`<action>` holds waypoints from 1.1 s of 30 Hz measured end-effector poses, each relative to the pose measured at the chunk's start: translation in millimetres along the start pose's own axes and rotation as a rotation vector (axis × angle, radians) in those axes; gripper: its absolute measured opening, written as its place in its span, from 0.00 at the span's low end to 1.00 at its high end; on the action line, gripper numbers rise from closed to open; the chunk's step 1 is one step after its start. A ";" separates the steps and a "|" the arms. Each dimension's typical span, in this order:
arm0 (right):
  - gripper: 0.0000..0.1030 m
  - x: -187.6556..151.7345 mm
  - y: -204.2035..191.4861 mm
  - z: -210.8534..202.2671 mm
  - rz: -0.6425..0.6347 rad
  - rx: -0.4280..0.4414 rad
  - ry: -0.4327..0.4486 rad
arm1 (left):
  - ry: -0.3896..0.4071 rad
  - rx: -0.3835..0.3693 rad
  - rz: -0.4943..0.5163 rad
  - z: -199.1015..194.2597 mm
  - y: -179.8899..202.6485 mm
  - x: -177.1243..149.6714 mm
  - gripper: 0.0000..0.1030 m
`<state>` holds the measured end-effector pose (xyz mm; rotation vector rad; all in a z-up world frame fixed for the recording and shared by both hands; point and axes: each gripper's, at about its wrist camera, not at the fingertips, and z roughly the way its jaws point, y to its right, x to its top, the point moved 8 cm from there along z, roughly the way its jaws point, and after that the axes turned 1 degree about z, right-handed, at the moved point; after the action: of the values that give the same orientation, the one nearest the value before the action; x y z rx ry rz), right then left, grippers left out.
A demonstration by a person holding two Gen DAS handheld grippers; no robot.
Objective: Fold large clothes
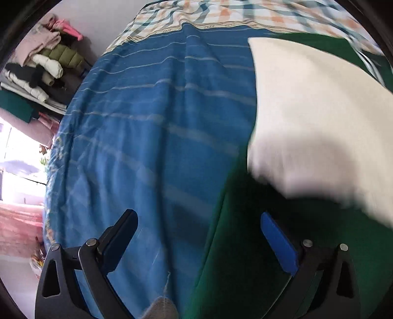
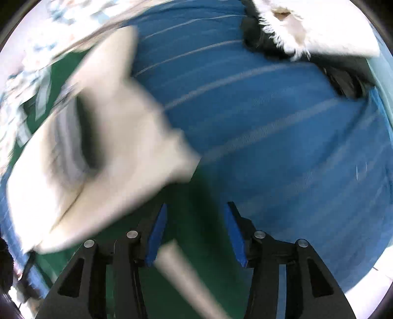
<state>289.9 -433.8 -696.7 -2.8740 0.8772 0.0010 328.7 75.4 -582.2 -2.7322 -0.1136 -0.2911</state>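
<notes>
- Right wrist view badly blurred; cream garment [image 2: 103, 152] smeared, its dark-and-grey lined opening hard to read, edges unclear.
- Pale strip [image 2: 186, 274] runs under the right gripper [image 2: 194, 233], cut off at frame bottom; can't tell what it belongs to.
- Left wrist view: the cream garment [image 1: 319, 122] is blurred at its near edge, cut off at right.
- Garment lies on green cloth [image 1: 233, 257], over blue striped bedsheet [image 1: 147, 135].
- Left gripper [image 1: 199, 235] spread wide, nothing btwn pads, above sheet/green edge.
- Right gripper part-spread, pads not pressing anything.
- Plaid blanket [image 1: 221, 12] at far end of the bed.
- Fur-trimmed item [image 2: 307, 27] top right, partly cut off.
- Pile of jackets [image 1: 44, 63] stacked left of the bed; bright window below it.
</notes>
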 end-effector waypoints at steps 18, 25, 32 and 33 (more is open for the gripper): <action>0.04 -249.4 -106.7 62.7 -0.041 0.129 -0.326 | -0.129 0.208 -0.035 -0.7 -134.7 -169.5 1.00; 0.16 -248.2 -103.8 93.6 0.003 0.156 -0.398 | -0.138 0.206 -0.034 72.5 -143.0 -200.9 1.00; 0.10 -270.9 -129.7 118.9 -0.012 -0.008 -0.447 | -0.091 0.089 -0.191 73.4 -155.9 -206.5 1.00; 0.14 -265.5 -138.5 119.0 -0.016 -0.003 -0.448 | -0.118 0.081 -0.178 71.7 -157.0 -203.2 1.00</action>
<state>151.1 -157.0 -785.8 -2.7103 0.7588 0.6172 125.2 240.0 -633.0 -2.6615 -0.3936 -0.1691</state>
